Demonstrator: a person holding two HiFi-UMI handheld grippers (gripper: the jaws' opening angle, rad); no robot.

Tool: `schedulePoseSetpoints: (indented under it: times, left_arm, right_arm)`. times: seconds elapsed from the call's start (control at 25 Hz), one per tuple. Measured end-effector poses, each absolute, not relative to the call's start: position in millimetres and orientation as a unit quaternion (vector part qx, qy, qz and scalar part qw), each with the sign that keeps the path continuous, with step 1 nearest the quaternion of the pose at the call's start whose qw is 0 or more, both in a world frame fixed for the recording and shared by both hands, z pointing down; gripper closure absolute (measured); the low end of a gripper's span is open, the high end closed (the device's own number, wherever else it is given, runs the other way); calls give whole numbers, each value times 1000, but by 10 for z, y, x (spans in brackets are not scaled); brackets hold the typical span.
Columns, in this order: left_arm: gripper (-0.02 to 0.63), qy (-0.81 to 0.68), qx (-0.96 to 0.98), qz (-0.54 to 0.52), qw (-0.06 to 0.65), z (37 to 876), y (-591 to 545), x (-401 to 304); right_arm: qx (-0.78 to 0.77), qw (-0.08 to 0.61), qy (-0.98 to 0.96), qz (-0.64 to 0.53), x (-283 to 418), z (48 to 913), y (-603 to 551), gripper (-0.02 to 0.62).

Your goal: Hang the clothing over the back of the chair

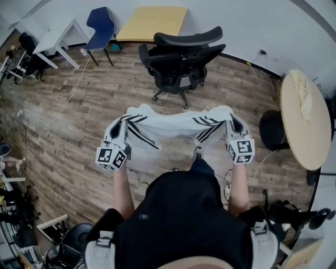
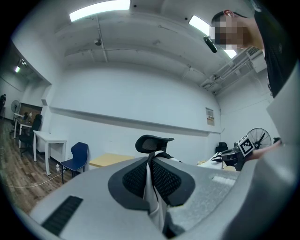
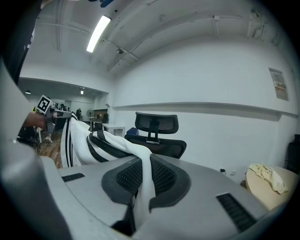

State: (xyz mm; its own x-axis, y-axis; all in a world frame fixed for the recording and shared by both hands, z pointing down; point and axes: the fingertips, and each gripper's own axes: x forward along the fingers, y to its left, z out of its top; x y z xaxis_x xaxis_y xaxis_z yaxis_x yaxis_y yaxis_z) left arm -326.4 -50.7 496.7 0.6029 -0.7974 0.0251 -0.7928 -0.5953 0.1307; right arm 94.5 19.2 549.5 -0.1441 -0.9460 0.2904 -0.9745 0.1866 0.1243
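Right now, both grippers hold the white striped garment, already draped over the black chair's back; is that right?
Not draped yet: the left gripper and right gripper hold the white striped garment stretched between them, short of the black chair, as the head view shows.

Office-like workroom: black swivel chair (image 1: pixel 181 60), yellow desk (image 1: pixel 152 22), white desk (image 1: pixel 56 35), round table (image 1: pixel 305 137), ceiling strip lights (image 2: pixel 99 10)

white top (image 1: pixel 173 126) with black stripes. black office chair (image 1: pixel 181 60). blue side chair (image 1: pixel 101 26). pale yellow desk (image 1: pixel 152 22). white bench (image 1: pixel 55 38). tan round table (image 1: pixel 307 136) with a cream cloth (image 1: pixel 303 92). brown wood-plank floor (image 1: pixel 79 115). white wall (image 1: pixel 252 26). black shirt (image 1: pixel 184 210).
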Motion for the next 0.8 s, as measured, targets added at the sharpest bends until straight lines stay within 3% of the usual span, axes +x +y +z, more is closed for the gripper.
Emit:
schedulePoseSetpoints:
  times: [0.8]
  left_arm:
    - [601,-461,885,-6,60,4804,-1009,-2869]
  right_arm:
    - [625,144,-765,49,1353,5439,-464,580]
